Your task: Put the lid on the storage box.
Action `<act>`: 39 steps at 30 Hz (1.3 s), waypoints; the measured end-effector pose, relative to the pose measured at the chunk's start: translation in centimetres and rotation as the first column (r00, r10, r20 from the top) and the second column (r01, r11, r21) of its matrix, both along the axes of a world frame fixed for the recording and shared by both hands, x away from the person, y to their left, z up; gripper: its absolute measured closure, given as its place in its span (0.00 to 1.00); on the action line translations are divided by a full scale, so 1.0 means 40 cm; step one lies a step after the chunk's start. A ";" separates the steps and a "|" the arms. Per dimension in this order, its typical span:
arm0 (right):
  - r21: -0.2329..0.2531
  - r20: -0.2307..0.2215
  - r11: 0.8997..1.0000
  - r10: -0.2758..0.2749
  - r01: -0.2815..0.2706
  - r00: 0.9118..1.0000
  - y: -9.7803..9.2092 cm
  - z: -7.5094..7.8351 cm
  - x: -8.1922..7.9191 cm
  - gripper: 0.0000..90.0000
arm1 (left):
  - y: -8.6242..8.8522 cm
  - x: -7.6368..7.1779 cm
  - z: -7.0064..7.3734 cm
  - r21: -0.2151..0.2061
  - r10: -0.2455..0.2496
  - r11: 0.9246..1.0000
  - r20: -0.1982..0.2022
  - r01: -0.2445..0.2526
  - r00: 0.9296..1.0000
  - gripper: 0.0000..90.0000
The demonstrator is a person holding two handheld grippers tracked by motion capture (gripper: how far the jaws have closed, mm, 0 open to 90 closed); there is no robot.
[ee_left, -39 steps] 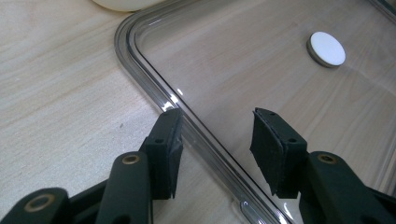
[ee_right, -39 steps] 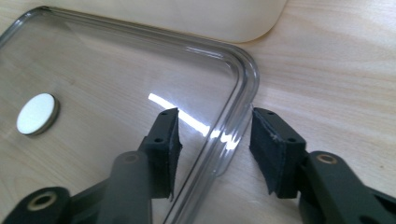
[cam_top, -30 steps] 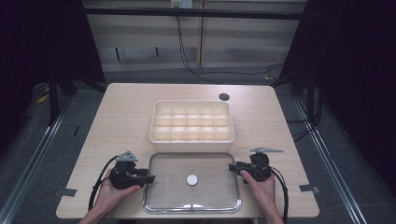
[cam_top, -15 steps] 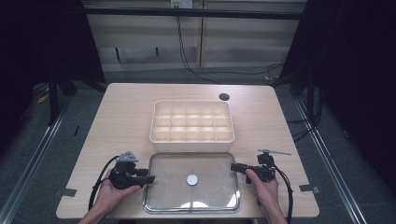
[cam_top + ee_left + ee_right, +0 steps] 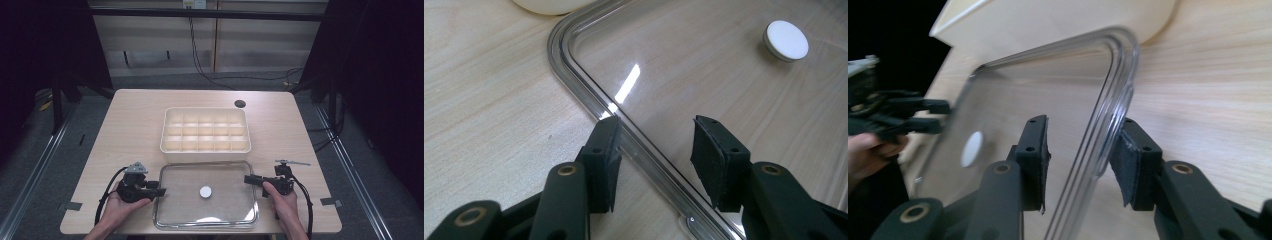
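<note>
Shifted since a second ago: the right gripper (image 5: 250,179) has slid down and inward at the lower right of the high view, so its jaws now reach over the right edge of the clear lid (image 5: 220,210); the left gripper (image 5: 161,190) has held its place at the lid's left edge.

In the right gripper view the jaws stand parted, one pad on each side of the lid's raised rim (image 5: 1108,125), not yet pressed to it. In the left gripper view the jaws are likewise released: one pad (image 5: 605,150) sits at the rim's outer side, the other (image 5: 714,155) over the clear panel, with the rim running between them. Straddling opposite edges in this way would, by appearance, allow a level two-handed lift of a wide, flat, slippery piece.

The lid lies flat on the worktop (image 5: 130,125) in the lower centre of the high view, its white knob (image 5: 205,191) at mid-panel, its far edge just beside the cream compartment box (image 5: 206,131). The box sits open at frame centre, compartments empty as far as can be seen; the lid looks matched to it in outline, suggesting it is meant to cover it. A dark round port (image 5: 240,104) marks the worktop beyond the box.
</note>
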State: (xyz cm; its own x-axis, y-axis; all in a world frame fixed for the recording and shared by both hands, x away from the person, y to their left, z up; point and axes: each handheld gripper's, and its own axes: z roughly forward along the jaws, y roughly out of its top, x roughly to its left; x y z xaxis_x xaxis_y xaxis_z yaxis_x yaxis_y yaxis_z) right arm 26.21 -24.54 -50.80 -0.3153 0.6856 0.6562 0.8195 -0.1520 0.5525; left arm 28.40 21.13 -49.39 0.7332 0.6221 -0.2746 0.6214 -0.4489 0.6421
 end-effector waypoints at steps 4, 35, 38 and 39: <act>0.004 -0.002 1.000 0.031 -0.031 1.000 0.003 -0.001 0.002 0.67 | 0.000 0.000 0.000 -0.001 0.003 1.000 0.001 -0.003 1.000 0.60; 0.048 0.091 0.998 0.029 -0.033 0.995 0.011 0.020 -0.005 0.82 | 0.018 0.016 -0.001 -0.052 0.029 0.998 -0.054 -0.032 0.998 0.40; 0.040 0.099 0.999 0.026 -0.030 0.995 0.010 0.022 -0.007 0.82 | 0.021 0.017 0.000 -0.065 0.029 0.997 -0.067 -0.033 0.997 0.42; 0.041 0.098 0.999 0.025 -0.029 0.995 0.009 0.024 -0.007 0.82 | 0.022 0.017 0.000 -0.071 0.031 0.997 -0.069 -0.036 0.997 0.43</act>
State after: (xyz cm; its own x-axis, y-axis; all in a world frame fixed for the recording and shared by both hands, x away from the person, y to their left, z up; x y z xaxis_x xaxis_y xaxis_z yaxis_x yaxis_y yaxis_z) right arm 25.92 -24.16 -49.84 -0.3970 0.6483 0.6496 0.7662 -0.1555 0.6235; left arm 29.08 21.99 -49.37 0.6903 0.6229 -0.3681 0.6786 -0.3806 0.6282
